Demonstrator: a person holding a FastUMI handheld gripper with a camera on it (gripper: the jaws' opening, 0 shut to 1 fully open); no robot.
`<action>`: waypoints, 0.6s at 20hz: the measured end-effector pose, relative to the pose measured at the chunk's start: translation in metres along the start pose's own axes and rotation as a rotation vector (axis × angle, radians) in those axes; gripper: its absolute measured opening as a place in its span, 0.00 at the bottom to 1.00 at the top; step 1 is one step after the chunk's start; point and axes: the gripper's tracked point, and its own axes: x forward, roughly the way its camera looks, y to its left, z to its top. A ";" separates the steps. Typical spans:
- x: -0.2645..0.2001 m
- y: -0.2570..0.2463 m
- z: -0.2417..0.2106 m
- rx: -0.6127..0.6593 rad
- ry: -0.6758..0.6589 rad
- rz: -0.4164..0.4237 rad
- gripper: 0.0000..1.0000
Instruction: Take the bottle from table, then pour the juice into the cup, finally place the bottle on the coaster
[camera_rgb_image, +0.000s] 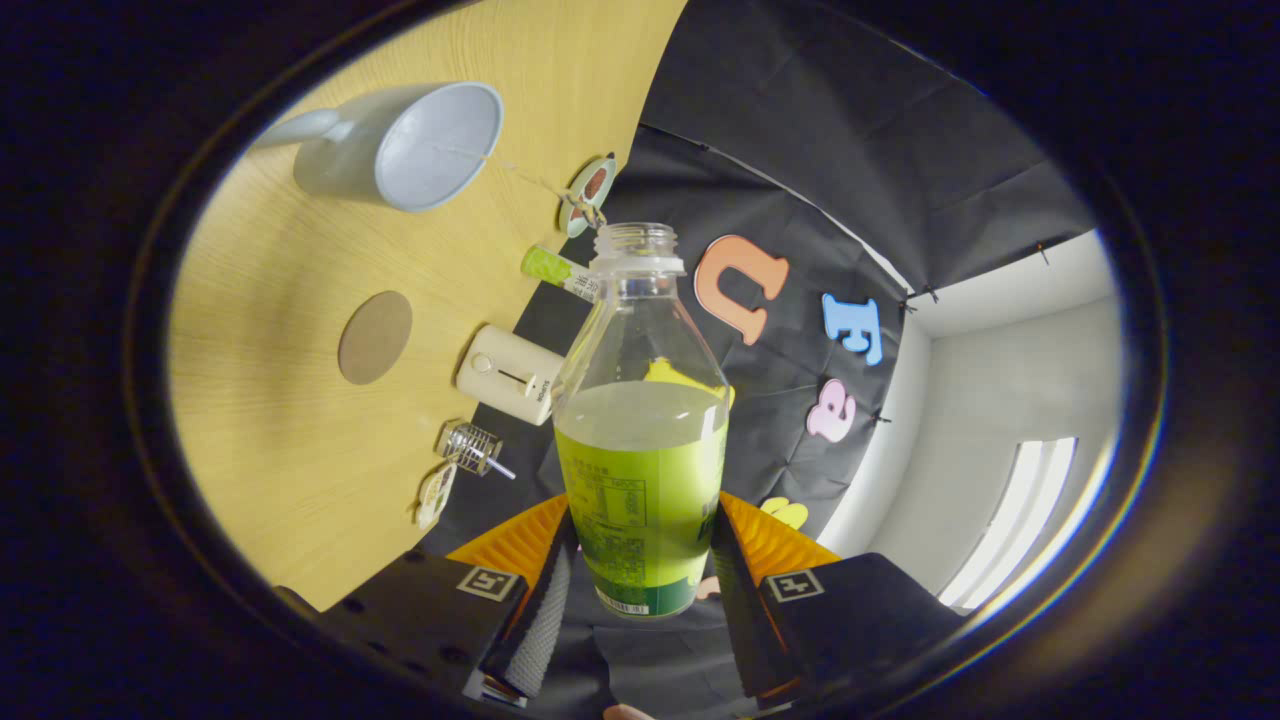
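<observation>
Tabletop (300, 480) takes the whole left half of the frame, tilted steeply in my view, so I read myself as rolled over toward the pour. Bottle (640, 420) at centre, uncapped, pinched low on its labelled body between my jaws (640, 570), one finger pressing each flank; it hangs clear of the tabletop, and the juice sits roughly halfway up, surface level, well short of the open neck. Cup (405, 145) at upper left, lying away from the bottle's mouth and well apart from it, its inside looking empty. Risk one: the mouth is not over the cup, so further tilt here would send juice onto the wood or onto the cream-coloured device (508, 385) just left of the bottle. Risk two: my hold is near the base, so the weight above it could make the bottle swing or slide through the grip as the juice shifts toward the neck. Risk three: the thin wall may buckle if I squeeze harder. Coaster (375, 337) at centre left, bare, between cup and device; small target for a late set-down. Small clutter along the tabletop's edge: green-capped tube (555, 270), wire whisk-like thing (472, 448), easy to knock.
</observation>
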 end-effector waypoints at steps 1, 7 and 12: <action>0.001 0.000 0.000 -0.002 0.000 -0.003 0.75; 0.001 -0.005 0.001 -0.018 -0.007 -0.016 0.75; -0.001 -0.008 0.005 -0.034 -0.016 -0.029 0.75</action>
